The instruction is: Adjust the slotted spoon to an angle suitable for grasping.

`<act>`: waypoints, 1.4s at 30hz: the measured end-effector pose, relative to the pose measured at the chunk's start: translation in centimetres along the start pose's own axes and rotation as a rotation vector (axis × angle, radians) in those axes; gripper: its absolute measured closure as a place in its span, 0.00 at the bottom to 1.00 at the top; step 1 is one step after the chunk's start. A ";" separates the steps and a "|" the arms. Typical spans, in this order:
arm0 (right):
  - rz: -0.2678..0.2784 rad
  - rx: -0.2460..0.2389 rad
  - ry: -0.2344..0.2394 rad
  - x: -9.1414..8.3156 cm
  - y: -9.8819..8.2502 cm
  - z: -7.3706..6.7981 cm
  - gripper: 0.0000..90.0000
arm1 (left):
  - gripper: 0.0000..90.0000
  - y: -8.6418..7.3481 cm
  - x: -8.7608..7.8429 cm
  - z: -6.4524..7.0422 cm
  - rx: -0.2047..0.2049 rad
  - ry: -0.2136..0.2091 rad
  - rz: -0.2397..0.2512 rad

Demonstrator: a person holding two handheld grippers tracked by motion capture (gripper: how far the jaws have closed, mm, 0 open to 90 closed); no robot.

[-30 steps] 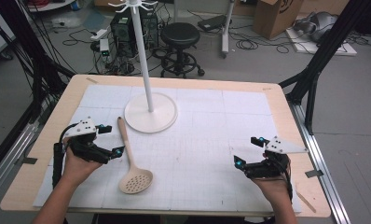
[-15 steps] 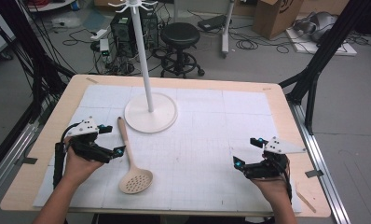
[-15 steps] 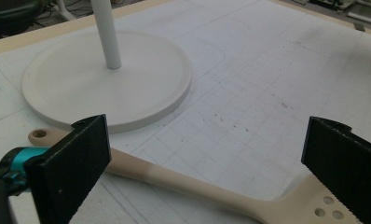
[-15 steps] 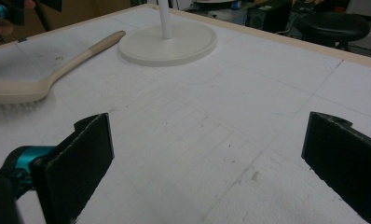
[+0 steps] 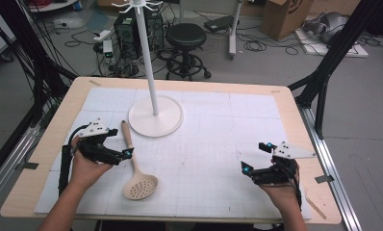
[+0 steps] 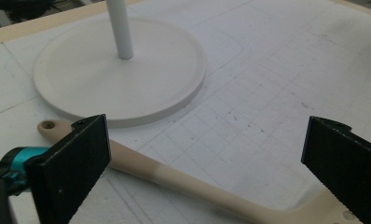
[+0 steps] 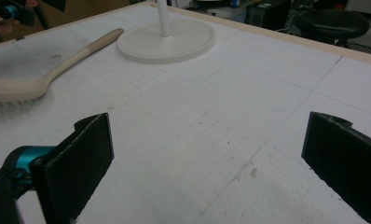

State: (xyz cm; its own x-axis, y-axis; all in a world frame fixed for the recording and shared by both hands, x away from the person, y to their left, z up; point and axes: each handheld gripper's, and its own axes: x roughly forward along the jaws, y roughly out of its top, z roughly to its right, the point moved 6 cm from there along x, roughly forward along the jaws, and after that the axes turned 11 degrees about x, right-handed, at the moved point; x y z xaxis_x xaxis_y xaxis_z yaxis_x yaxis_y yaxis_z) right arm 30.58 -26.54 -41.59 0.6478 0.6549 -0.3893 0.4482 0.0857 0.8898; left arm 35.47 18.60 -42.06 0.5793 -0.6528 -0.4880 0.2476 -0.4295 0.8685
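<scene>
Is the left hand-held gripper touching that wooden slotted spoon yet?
Apart. In the left gripper view the left hand-held gripper stands wide open above the spoon, whose handle lies flat on the table between the jaws.

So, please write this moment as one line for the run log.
left hand-held gripper: open, beside slotted spoon handle | right hand-held gripper: open, over bare mat | spoon flat on mat | stand untouched

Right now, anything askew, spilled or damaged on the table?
Nothing stands out. The beige slotted spoon lies flat on the white gridded mat, handle towards the white round-based hook stand, which is upright. Left gripper and right gripper are open, holding nothing.
</scene>
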 end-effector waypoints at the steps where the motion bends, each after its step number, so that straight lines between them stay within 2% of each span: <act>1: 0.001 -0.001 -0.002 0.0 0.0 0.0 0.01 | 0.02 0.0 0.0 0.0 -0.007 0.003 0.000; 6: -0.002 -0.001 -0.005 0.0 0.0 0.0 0.01 | 0.02 0.0 0.2 0.0 -0.023 0.006 -0.001; 19: -0.014 -0.006 -0.007 0.1 -0.2 0.0 0.01 | 0.02 -0.1 0.4 -0.1 -0.024 0.004 -0.015; 25: -0.020 -0.007 -0.008 0.2 -0.3 0.0 0.01 | 0.02 -0.3 0.7 0.0 -0.017 0.001 -0.036; 26: -0.020 -0.008 -0.009 0.2 -0.3 0.0 0.01 | 0.03 -0.4 0.7 0.1 -0.006 -0.002 -0.047; 28: -0.020 -0.008 -0.009 0.2 -0.3 0.0 0.01 | 0.09 -0.5 0.7 0.1 -0.004 -0.004 -0.048; 30: -0.019 -0.009 -0.009 0.2 -0.3 0.1 0.01 | 0.18 -0.5 0.4 0.2 0.004 -0.027 -0.039; 35: -0.018 -0.007 -0.010 0.1 -0.4 0.2 0.01 | 0.21 -0.5 0.2 -0.1 0.001 -0.033 -0.039; 38: -0.021 -0.005 -0.011 0.2 -0.4 0.2 0.01 | 0.35 -0.4 0.1 -0.1 0.006 -0.056 -0.031; 40: -0.022 -0.007 -0.011 0.2 -0.4 0.2 0.01 | 0.38 -0.5 0.1 -0.1 0.006 -0.059 -0.033; 42: -0.025 -0.008 -0.010 0.3 -0.5 0.1 0.01 | 0.46 -0.4 0.1 0.0 0.013 -0.072 -0.037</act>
State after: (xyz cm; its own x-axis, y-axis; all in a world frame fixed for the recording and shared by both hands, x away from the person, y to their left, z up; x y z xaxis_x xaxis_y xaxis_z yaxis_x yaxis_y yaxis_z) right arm 30.62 -26.51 -42.14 0.6425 0.6452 -0.4133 0.4593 0.1074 0.8817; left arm 35.46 18.74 -42.50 0.5123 -0.6794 -0.5254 0.2580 -0.4618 0.8486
